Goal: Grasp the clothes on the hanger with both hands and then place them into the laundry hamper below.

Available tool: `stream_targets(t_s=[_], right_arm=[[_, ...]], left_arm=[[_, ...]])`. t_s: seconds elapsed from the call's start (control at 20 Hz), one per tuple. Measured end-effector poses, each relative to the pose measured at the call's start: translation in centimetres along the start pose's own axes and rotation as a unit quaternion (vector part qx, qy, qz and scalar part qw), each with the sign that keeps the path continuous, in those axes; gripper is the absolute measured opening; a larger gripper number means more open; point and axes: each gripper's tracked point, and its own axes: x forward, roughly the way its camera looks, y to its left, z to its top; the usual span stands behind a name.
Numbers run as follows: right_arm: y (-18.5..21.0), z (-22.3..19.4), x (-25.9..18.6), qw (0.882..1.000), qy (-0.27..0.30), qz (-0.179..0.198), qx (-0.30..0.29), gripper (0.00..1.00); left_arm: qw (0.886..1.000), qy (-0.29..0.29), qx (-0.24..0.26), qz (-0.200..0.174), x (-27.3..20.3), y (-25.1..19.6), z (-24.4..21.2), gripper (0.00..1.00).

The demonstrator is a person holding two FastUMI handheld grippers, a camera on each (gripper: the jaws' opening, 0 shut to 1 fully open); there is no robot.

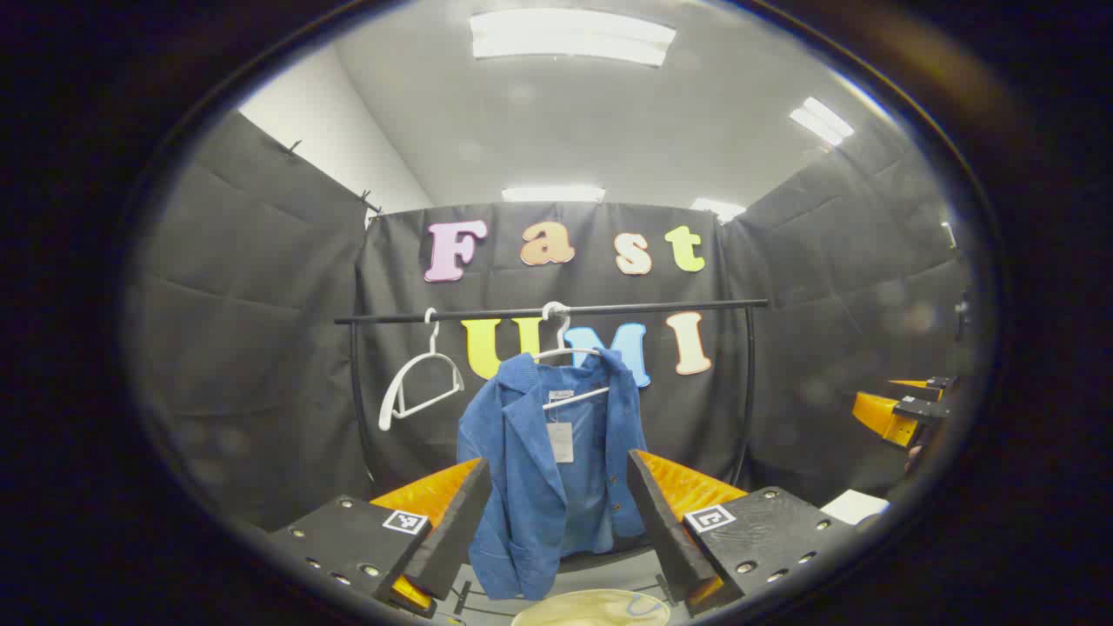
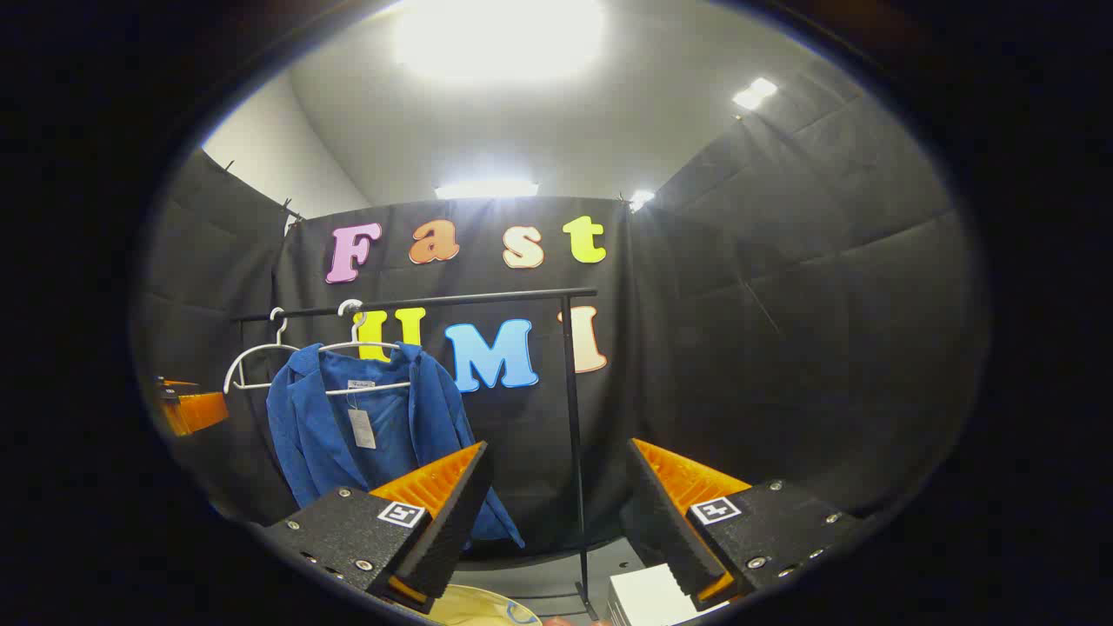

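A black garment rail [image 1: 548, 311] is seen spanning the booth. From it a blue jacket [image 1: 539, 461] is hung on a white hanger [image 1: 569, 352], front open, so both lapels are offered for a two-sided grasp; an empty hanger [image 1: 417, 382] is hung beside it. The pale hamper rim [image 1: 591, 609] is glimpsed below. The left hand-held gripper [image 1: 561, 522] is held agape, framing the jacket but apart from it. The right hand-held gripper [image 2: 561, 522] is likewise spread, empty, aimed right of the garment.

Blue jacket [image 1: 548, 452] on black rail [image 1: 556, 310]
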Motion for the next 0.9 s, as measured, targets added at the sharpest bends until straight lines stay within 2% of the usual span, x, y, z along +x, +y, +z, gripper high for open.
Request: stream_targets(t_s=[0.55, 0.9], right_arm=[[0.2, 0.0, -0.6, 1.0, -0.003, -0.008, -0.014, 0.95], [0.7, 0.1, -0.7, 1.0, -0.003, 0.012, -0.019, 0.95]], left_arm=[[1.0, 0.007, -0.027, 0.009, 0.1, 1.1, -1.2, 0.91], [1.0, -0.004, -0.016, 0.008, -0.7, 2.1, -0.8, 0.91]])
